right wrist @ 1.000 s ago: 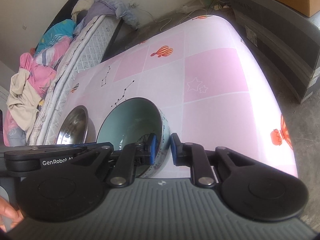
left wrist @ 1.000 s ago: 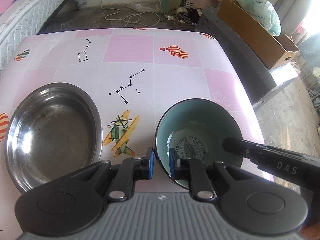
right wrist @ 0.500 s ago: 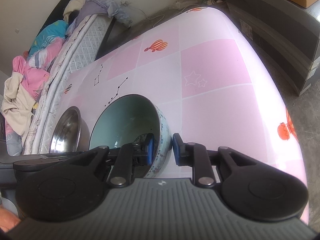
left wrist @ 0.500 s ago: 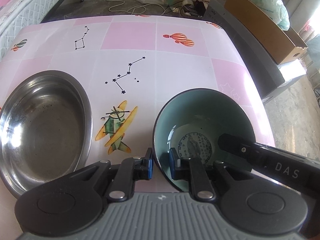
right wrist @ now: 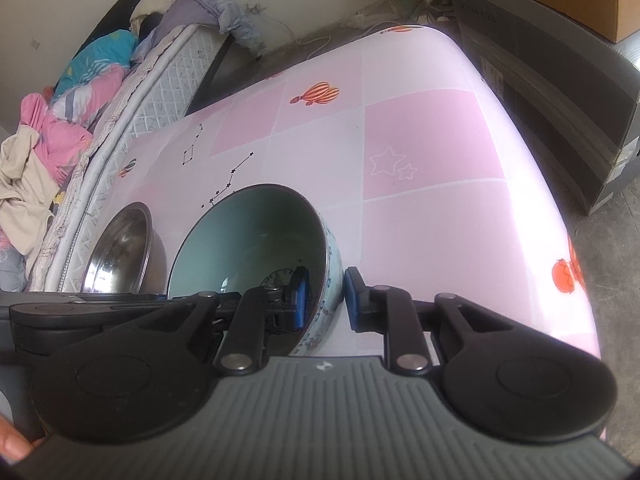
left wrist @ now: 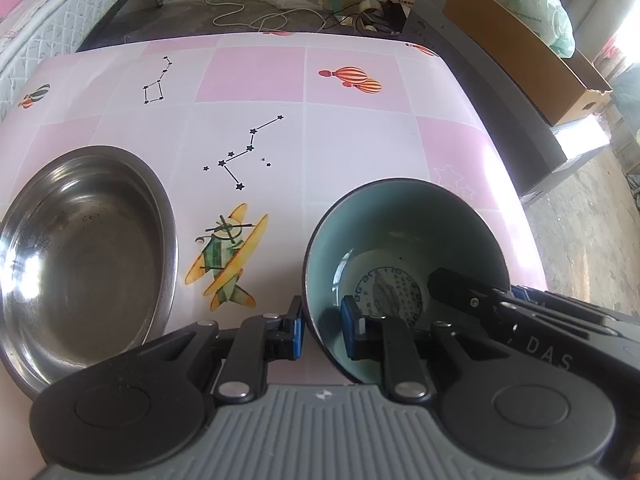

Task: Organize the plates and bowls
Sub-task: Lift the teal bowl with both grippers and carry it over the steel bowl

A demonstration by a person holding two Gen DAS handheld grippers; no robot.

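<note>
Pink checked tablecloth with balloons, stars; mattress beside

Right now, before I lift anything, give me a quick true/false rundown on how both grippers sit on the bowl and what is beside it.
1. The left gripper straddles the rim of the ceramic bowl, one finger inside and one outside. True.
2. The right gripper is closed on the steel bowl. False: it clamps the ceramic bowl's wall too.
3. The ceramic bowl is nested inside the steel bowl. False: they sit apart on the pink tablecloth, with the printed airplane between them.
4. The steel bowl holds nothing. True.
5. The ceramic bowl is turquoise inside. True.
</note>
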